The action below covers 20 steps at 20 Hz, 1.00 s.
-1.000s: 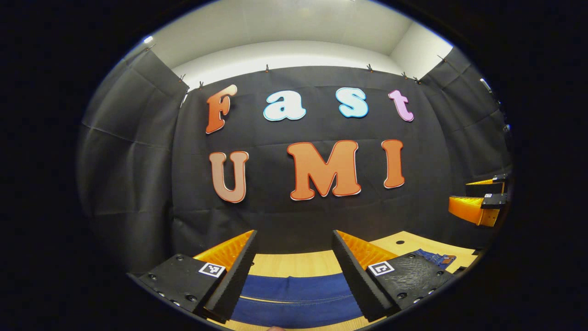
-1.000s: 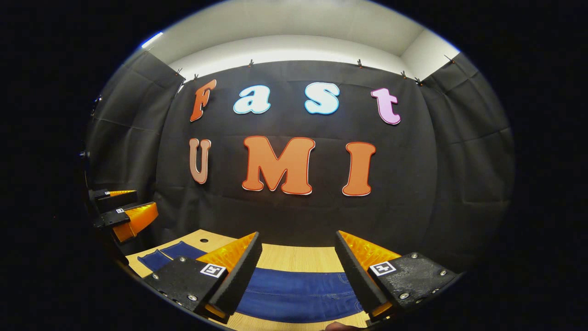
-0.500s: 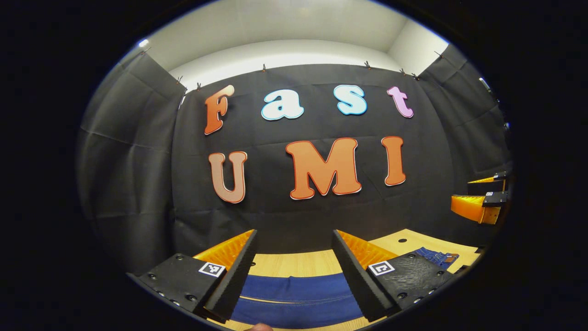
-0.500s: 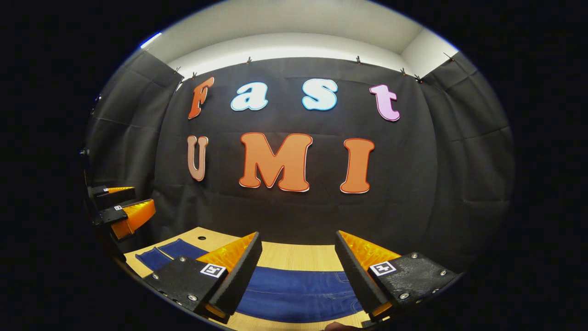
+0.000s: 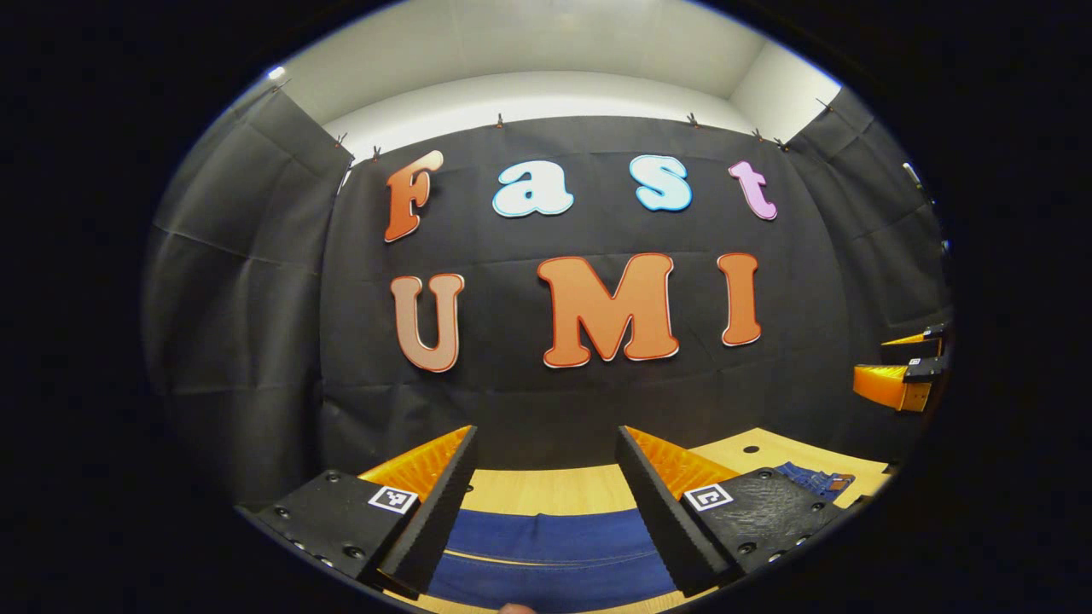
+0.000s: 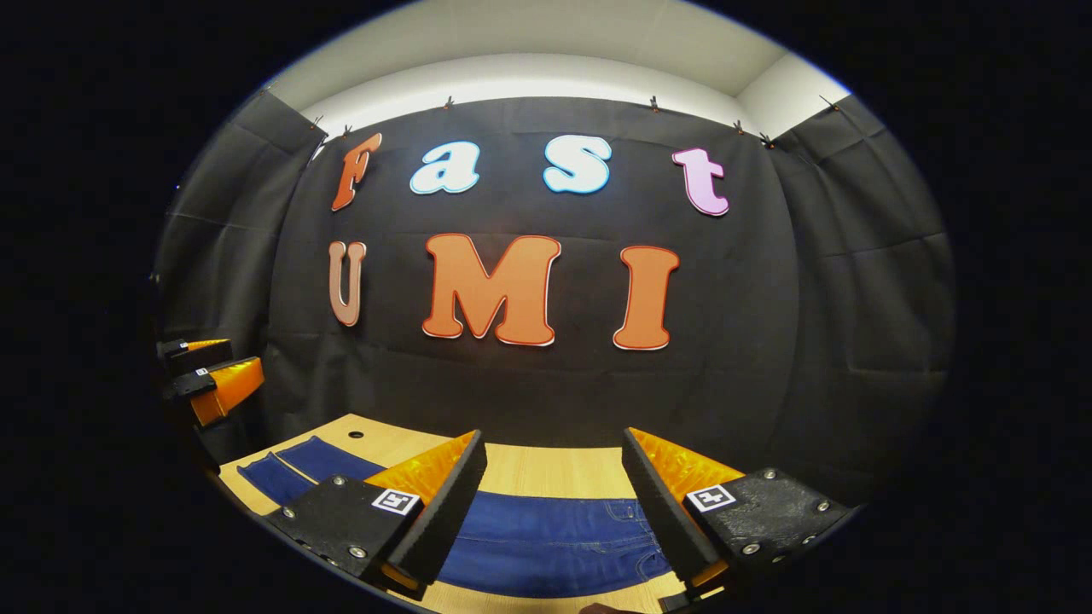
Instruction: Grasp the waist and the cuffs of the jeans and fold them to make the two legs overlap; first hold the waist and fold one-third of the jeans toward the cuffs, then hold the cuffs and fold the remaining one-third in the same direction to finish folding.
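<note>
Both tools hang above the wooden tabletop (image 5: 546, 488), pointed at the black cloth wall (image 5: 546, 384) of the booth, and neither has hold of anything.

In the left gripper view, the left tool (image 5: 546, 503) has its two fingers spread wide, with nothing between them but air. Below and just ahead of its fingertips lie the jeans (image 5: 550, 554), a dark blue band running crosswise on the tabletop, with a lighter seam line along the cloth. Off to this tool's right, past its right finger, a bunched end of the denim with a brown patch (image 5: 815, 479) rests on the wood. Farther to the right and higher up, the right tool (image 5: 909, 367) shows at the edge of sight, held clear of the tabletop.

In the right gripper view, the right tool (image 6: 553, 503) is likewise wide open and empty. The jeans (image 6: 554, 546) lie flat under the gap between its fingers, and some stitching shows near its right finger. To this tool's left the denim stretches away along the tabletop (image 6: 546, 471) as two narrower blue strips side by side. Up at its far left hangs the left tool (image 6: 209, 375), above the tabletop's edge, apart from the cloth.
</note>
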Motion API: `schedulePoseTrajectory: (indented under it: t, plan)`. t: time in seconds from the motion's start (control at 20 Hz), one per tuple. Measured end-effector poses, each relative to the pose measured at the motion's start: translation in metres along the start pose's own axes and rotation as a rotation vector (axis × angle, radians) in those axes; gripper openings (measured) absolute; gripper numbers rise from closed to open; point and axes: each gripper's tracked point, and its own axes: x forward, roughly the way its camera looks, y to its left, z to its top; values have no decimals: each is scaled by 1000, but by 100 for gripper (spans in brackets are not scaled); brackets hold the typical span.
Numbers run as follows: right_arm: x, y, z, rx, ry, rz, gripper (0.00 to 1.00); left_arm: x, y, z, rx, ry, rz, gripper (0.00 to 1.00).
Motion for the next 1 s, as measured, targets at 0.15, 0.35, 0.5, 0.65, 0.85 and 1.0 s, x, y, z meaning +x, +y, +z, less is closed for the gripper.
schedulePoseTrajectory:
  t: [0.15,0.35,0.5,0.65,0.85,1.0]
  plan:
    - [7,-11,-8,7,17,-34,92,6,18,-17,-15,41,13,100]
    - [19,-25,-23,23,58,-88,98,14,53,-39,-29,89,52,100]
    - [28,-34,-35,70,96,-125,98,23,81,-58,-48,126,77,98]
    - [36,-40,-51,117,145,-167,98,28,110,-80,-88,169,106,98]
    - [41,-45,-73,155,213,-199,100,33,145,-121,-186,270,131,99]
    - [42,-42,-96,272,289,-198,98,35,168,-155,-272,355,154,96]
